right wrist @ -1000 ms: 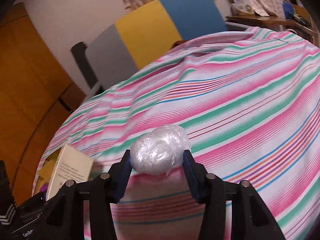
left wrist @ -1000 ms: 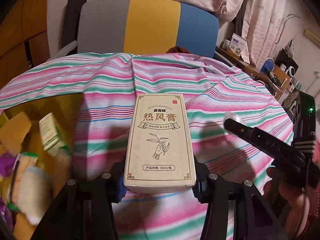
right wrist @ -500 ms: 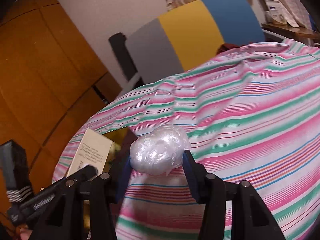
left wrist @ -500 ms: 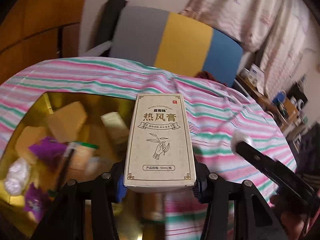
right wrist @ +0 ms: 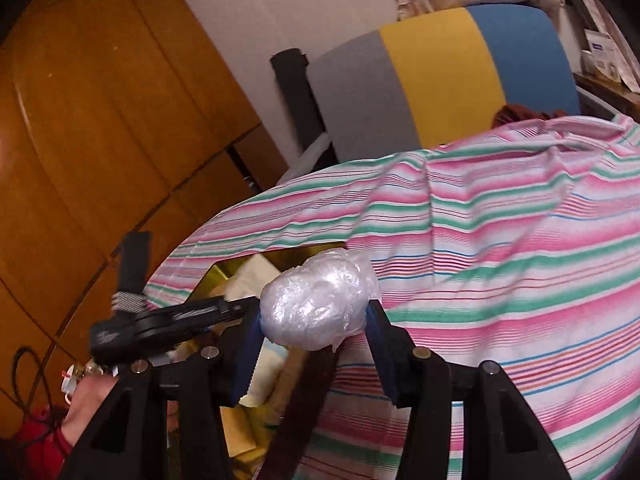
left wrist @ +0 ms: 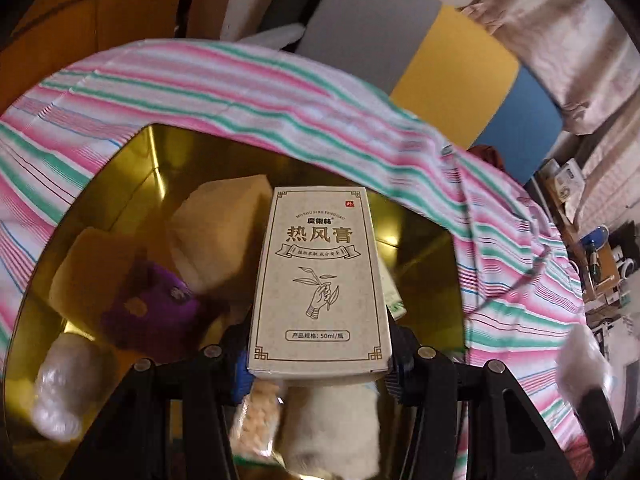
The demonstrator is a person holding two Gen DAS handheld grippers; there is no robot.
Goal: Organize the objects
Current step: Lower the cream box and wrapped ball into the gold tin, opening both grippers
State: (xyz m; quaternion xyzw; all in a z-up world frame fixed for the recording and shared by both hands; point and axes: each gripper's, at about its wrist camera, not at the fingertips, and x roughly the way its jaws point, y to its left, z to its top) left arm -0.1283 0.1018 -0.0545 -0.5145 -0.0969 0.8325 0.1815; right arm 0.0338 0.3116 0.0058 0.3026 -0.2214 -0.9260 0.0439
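My left gripper (left wrist: 318,364) is shut on a beige carton (left wrist: 320,276) with Chinese print, held upright above an open gold tin (left wrist: 152,160). Several items lie in the tin: beige blocks (left wrist: 216,232), a purple packet (left wrist: 152,304), a plastic-wrapped ball (left wrist: 60,396) and a pill strip (left wrist: 260,420). My right gripper (right wrist: 314,336) is shut on a white lump wrapped in clear film (right wrist: 316,304), just right of the tin's edge (right wrist: 216,276). One of the left gripper's fingers (right wrist: 200,312) reaches over the tin in the right wrist view.
A pink, green and white striped cloth (right wrist: 500,260) covers the table around the tin. A grey, yellow and blue chair back (right wrist: 440,76) stands behind it. Orange wooden panels (right wrist: 100,140) are at the left, cluttered shelves (left wrist: 600,264) at the right.
The left gripper has carried the carton leftward from above the cloth to above the gold tin, rolling as it went. The right gripper has risen and moved toward the tin with its wrapped lump.
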